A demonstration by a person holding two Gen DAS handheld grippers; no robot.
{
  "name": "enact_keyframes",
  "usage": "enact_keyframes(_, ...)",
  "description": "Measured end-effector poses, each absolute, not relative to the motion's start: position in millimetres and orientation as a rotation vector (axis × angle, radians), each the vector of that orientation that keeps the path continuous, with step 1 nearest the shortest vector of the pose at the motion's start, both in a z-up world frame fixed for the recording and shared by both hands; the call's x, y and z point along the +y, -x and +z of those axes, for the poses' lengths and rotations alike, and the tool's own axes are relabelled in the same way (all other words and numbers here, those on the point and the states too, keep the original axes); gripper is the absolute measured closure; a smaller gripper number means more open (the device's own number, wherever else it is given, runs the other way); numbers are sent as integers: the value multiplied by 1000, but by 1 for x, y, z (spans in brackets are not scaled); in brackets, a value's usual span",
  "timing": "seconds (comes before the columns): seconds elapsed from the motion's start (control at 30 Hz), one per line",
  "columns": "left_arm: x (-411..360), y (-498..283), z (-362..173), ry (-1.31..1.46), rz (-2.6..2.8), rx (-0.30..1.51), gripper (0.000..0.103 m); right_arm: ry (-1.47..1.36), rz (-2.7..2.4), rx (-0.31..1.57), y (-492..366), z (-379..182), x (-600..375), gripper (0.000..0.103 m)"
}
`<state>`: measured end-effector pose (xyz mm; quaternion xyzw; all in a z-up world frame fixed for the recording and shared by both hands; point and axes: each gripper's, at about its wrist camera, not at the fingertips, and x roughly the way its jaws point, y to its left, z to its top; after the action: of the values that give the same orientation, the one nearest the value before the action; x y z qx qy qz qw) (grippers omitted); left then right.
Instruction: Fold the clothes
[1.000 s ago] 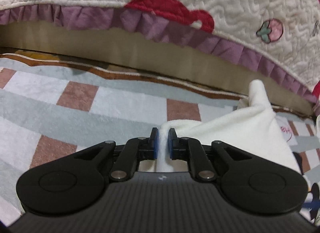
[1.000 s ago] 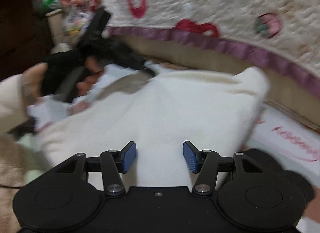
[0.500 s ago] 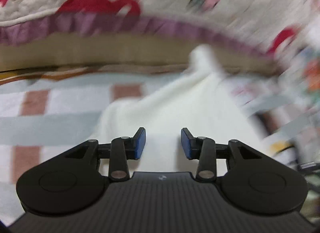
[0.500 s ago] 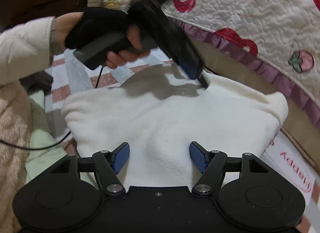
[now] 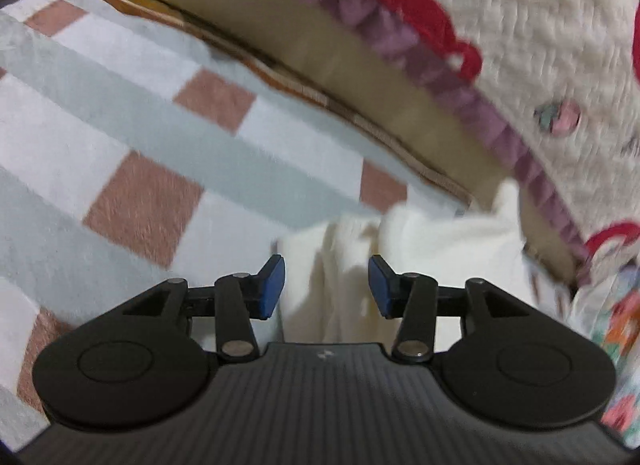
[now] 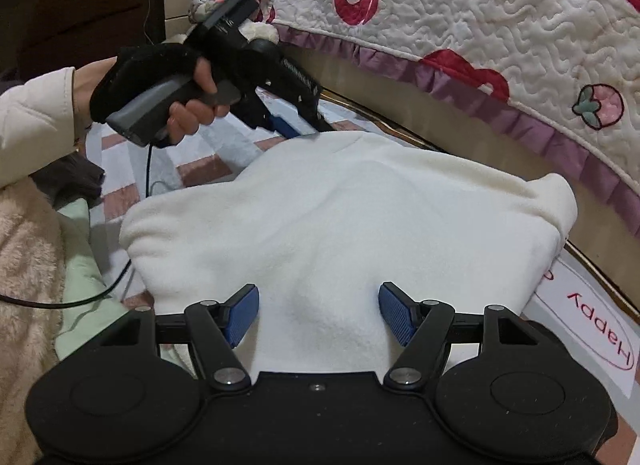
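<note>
Checked blanket [image 5: 152, 201] under me carries the cream garment [image 6: 344, 225], folded beside the quilt [image 6: 500, 21]. My left tongs [image 5: 326, 285] have just been opening off its edge; my right tongs [image 6: 319, 315] gape wide, gripping nothing. 1 fold looks finished.

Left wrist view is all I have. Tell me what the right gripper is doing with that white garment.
Observer: The right gripper hangs over the near edge of the white garment. Its jaws have just been opening and cloth lies between the pads, unpinched.
Operator: Describe how the garment lies overall.
Observer: It is spread out, rumpled, on the checked blanket, with its right corner raised beside the purple frill.
Operator: Report my left gripper from outside.
Observer: A gloved hand holds the left gripper, whose tips are at the garment's far edge. Its jaws have just been opening and pinch nothing.
</note>
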<state>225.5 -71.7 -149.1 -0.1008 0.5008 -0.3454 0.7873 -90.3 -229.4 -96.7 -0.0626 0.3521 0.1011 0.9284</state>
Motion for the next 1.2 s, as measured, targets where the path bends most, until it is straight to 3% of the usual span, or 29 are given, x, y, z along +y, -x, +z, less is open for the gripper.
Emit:
enact_keyframes(0.1, -81, -224, -158, 278, -774, 1103, 51, 141, 196, 720, 89, -98, -225, 30)
enact_keyframes(0.13, -81, -223, -161, 314, -781, 1108, 56, 140, 191, 720, 89, -98, -225, 30)
enact_keyframes(0.17, -82, -224, -164, 332, -782, 1097, 64, 139, 188, 719, 89, -98, -224, 30)
enact_keyframes(0.2, -86, -224, -164, 295, -779, 1072, 91, 135, 189, 717, 89, -98, -223, 30)
enact_keyframes(0.37, -81, -227, -162, 265, -754, 1029, 94, 110, 255, 667, 91, -78, -224, 32)
enact_keyframes(0.43, -80, -224, -153, 124, -656, 952, 103, 46, 259, 641, 86, -69, -233, 32)
enact_keyframes(0.53, -69, -225, -145, 58, -571, 918, 103, -52, 282, 634, 73, -72, -240, 32)
enact_keyframes(0.6, -57, -219, -132, 153, -643, 905, 100, -56, 300, 669, 62, -89, -232, 37)
enact_keyframes(0.63, -51, -215, -124, 204, -684, 897, 99, -44, 314, 694, 59, -99, -225, 46)
enact_keyframes(0.67, -51, -206, -119, 209, -713, 885, 98, -44, 332, 707, 59, -105, -219, 47)
enact_keyframes(0.8, -61, -160, -112, 156, -833, 900, 76, -84, 433, 764, 65, -119, -201, 47)
enact_keyframes(0.87, -68, -135, -112, 124, -897, 922, 74, -95, 515, 822, 67, -126, -191, 47)
enact_keyframes(0.93, -77, -118, -116, 6, -903, 928, 63, -45, 550, 859, 74, -131, -179, 47)
enact_keyframes(0.97, -80, -114, -119, -48, -877, 939, 62, -30, 564, 871, 78, -132, -176, 47)
enact_keyframes(1.07, -79, -106, -130, -157, -790, 981, 59, -141, 549, 827, 87, -112, -204, 49)
enact_keyframes(1.13, -66, -107, -131, -157, -731, 982, 39, -247, 481, 761, 93, -95, -237, 48)
enact_keyframes(1.2, -59, -107, -128, -178, -699, 957, 36, -358, 372, 696, 100, -82, -271, 47)
